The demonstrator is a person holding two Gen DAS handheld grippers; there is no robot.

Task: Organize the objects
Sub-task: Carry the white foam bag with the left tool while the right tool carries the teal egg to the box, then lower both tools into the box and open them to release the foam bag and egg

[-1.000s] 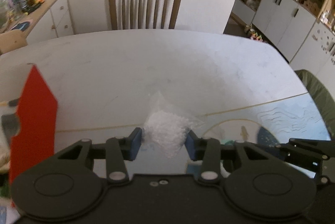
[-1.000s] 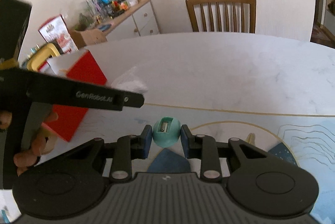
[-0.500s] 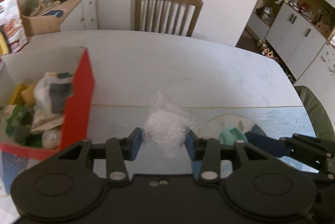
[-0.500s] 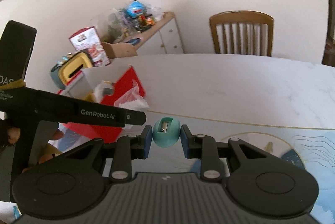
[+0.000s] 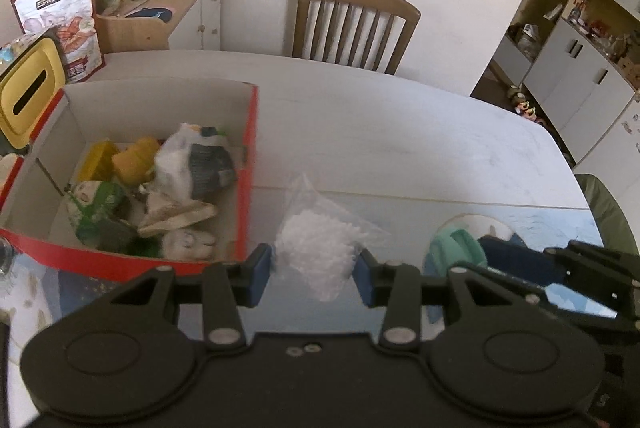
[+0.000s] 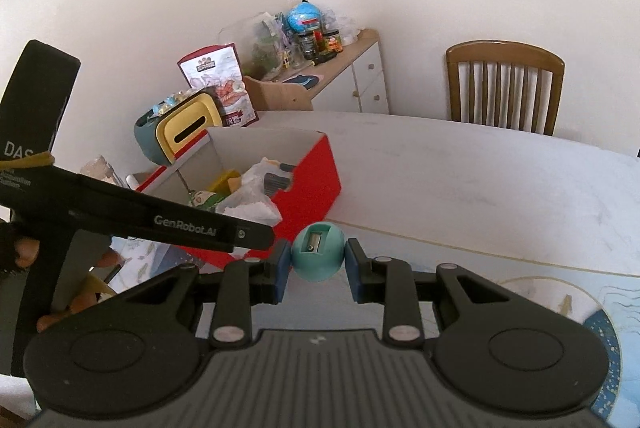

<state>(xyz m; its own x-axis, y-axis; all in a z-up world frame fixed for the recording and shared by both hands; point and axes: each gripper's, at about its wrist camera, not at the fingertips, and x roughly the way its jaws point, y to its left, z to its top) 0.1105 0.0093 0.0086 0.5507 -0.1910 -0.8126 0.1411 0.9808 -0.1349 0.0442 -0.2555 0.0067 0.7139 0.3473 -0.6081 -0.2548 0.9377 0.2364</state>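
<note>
Both grippers loaded beside red box.
Red cardboard box (image 5: 246,187) at left, part-filled. Left gripper (image 5: 316,268) clamped on clear bag of white granules (image 5: 316,256), just right of box. Right gripper (image 6: 316,260) pinches teal sharpener (image 6: 318,252), held above table (image 6: 480,179).

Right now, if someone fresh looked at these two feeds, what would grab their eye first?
Probably the red box at the table's left, already heaped with small items. Next, the two loads: the left hand-held gripper is shut on a clear bag of white bits, just right of the box, and the right hand-held gripper is shut on a teal sharpener, in front of the box's near corner.
</note>
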